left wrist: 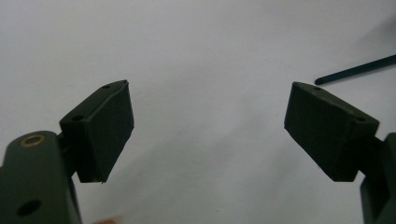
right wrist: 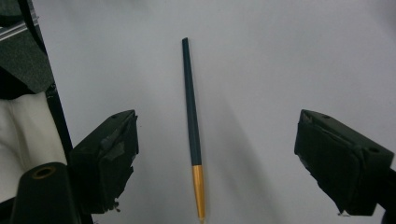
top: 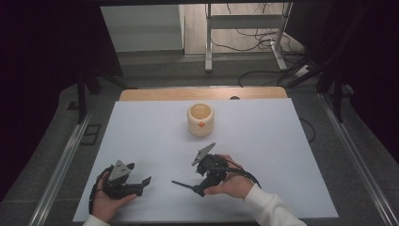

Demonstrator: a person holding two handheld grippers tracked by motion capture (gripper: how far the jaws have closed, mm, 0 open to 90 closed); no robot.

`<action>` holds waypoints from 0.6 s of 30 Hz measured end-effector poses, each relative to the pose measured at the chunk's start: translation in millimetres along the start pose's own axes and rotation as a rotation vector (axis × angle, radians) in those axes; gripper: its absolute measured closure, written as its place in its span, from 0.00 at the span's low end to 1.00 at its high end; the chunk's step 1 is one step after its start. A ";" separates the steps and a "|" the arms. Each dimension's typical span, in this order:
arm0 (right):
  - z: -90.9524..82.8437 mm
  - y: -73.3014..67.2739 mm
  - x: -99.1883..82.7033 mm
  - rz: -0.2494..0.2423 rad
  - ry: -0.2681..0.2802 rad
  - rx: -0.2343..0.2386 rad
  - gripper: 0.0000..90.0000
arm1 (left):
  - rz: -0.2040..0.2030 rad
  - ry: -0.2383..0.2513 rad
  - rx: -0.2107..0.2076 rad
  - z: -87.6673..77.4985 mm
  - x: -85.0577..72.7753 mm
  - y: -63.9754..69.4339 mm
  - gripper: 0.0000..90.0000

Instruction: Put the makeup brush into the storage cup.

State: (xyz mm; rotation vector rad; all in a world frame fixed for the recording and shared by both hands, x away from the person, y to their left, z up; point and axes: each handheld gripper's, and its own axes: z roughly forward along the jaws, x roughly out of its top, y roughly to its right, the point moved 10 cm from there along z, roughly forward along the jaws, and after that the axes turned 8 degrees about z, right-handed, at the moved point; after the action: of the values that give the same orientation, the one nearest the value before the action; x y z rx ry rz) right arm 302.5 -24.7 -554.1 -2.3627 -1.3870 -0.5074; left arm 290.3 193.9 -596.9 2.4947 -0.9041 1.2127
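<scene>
The pen (right wrist: 192,126) lies flat on the white desk (top: 282,155), dark green along most of its length with a gold section at the end nearest the right gripper's camera. In the right gripper view it runs straight up the middle of the gap between the two black jaws, touching neither — the right gripper (right wrist: 215,154) is released, jaws spread wide, with the pen lined up between them. In the high view the right gripper (top: 202,186) sits in the person's right hand (top: 233,184) near the front of the desk, and the pen (top: 182,184) pokes out to its left as a thin dark line.

The left gripper (top: 140,178) rests in the left hand (top: 110,200) at the front left corner, well apart from the pen. Its jaws are also spread — released, holding nothing. In the left gripper view the gripper (left wrist: 208,126) faces bare desk, and the pen's dark end (left wrist: 355,70) shows at the upper right.

A cream cup (top: 200,119) with an orange mark stands farther back, near the middle of the desk, well apart from both grippers.
</scene>
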 end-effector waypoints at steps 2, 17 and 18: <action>0.4 -0.1 -0.1 -0.001 -0.001 0.000 0.15 | 0.001 0.001 -0.001 -0.1 0.0 0.1 0.18; 8.9 -0.9 -3.9 0.001 -0.034 -0.003 0.16 | 0.007 -0.005 -0.001 -0.1 -0.7 -0.3 0.18; 9.4 -0.4 -4.2 0.001 -0.039 -0.008 0.16 | 0.007 -0.005 -0.001 -0.3 -0.6 -0.2 0.18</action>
State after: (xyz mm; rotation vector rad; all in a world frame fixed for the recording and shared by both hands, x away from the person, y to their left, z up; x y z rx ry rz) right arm 301.4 -23.2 -564.3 -2.3917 -1.4029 -0.4705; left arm 290.0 194.4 -597.2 2.4968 -0.9155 1.2089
